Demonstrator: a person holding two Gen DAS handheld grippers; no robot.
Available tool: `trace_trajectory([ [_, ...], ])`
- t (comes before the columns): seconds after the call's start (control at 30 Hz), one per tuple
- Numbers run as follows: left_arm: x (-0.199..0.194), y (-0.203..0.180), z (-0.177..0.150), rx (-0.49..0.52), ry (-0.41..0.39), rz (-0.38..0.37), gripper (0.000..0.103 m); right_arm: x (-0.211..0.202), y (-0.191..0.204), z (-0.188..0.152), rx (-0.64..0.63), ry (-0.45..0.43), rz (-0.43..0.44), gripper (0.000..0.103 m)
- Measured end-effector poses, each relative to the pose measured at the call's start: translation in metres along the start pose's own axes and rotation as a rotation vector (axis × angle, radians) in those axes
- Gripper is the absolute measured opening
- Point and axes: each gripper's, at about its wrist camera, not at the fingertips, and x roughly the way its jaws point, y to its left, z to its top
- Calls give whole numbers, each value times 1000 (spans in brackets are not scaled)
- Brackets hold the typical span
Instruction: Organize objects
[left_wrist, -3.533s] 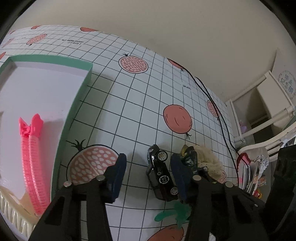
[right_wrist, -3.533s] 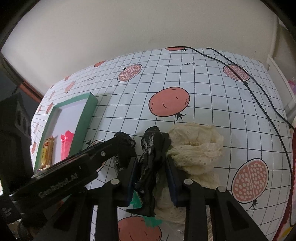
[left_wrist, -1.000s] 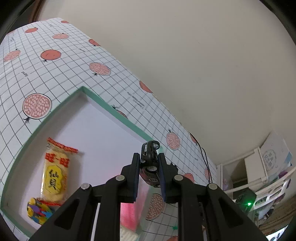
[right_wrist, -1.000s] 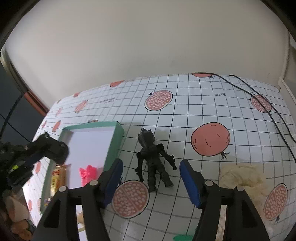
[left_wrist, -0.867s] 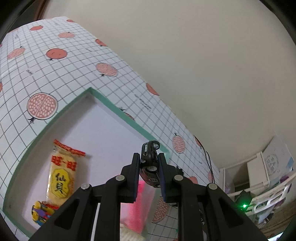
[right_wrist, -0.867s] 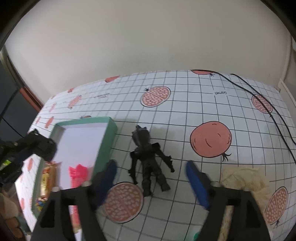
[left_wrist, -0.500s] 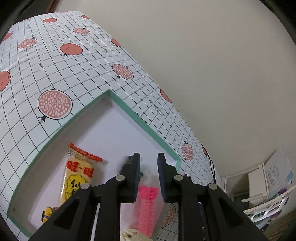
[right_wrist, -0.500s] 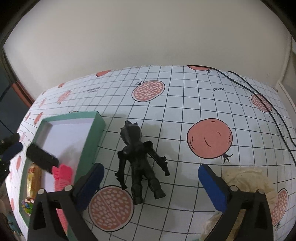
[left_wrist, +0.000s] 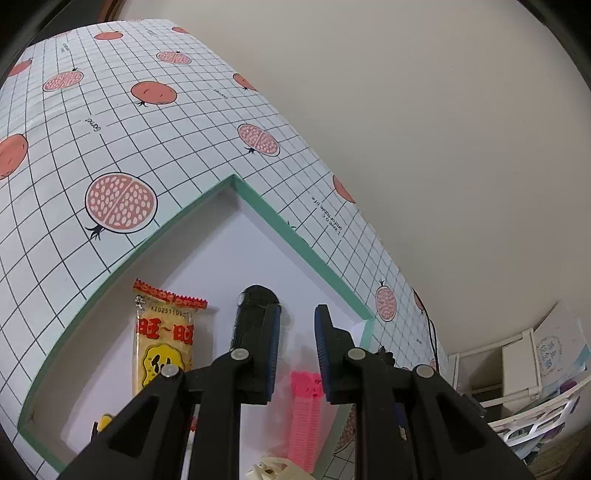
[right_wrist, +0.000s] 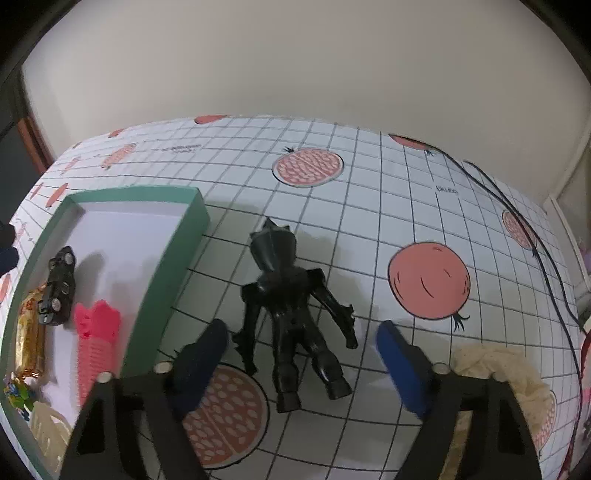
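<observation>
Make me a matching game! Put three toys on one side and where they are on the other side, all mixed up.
Things:
1. toy car
2. black action figure
3. cream cloth

Places:
A. on the tablecloth, between the right gripper's open fingers
B. inside the green box, beside the pink comb
C. at the table's right edge, behind the right finger

Pairs: 1-B, 2-A, 3-C

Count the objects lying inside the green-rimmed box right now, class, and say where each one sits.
5 at least: the black toy car, the snack packet beside it, the pink comb, a cream comb and a colourful toy at the near end of the box. More may be hidden.
</observation>
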Motion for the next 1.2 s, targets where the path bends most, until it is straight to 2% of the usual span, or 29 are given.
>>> trace_trajectory([
  [0.07,0,1,0,-2,1,5,19,-3,0,0,-3,-7,-3,64],
  [0.47,0,2,-2,-11,-2,12,19,-8,4,2,-20,-10,6,63],
  [0.7,-4,-1,1,-10,-15,11,19,-39,12,14,-33,-95,35,63],
  [0.83,-5,-1,2,-13,-16,12,19,-58,34,24,-81,-147,76,63],
  [0.93,-5,1,1,-19,-14,12,19,-61,47,25,-122,-158,53,63],
  [1.07,-6,1,2,-19,-16,8,19,-65,42,28,-65,-170,77,63],
  [1.2,-7,2,2,-26,-16,3,19,-81,40,33,-51,-221,70,63],
])
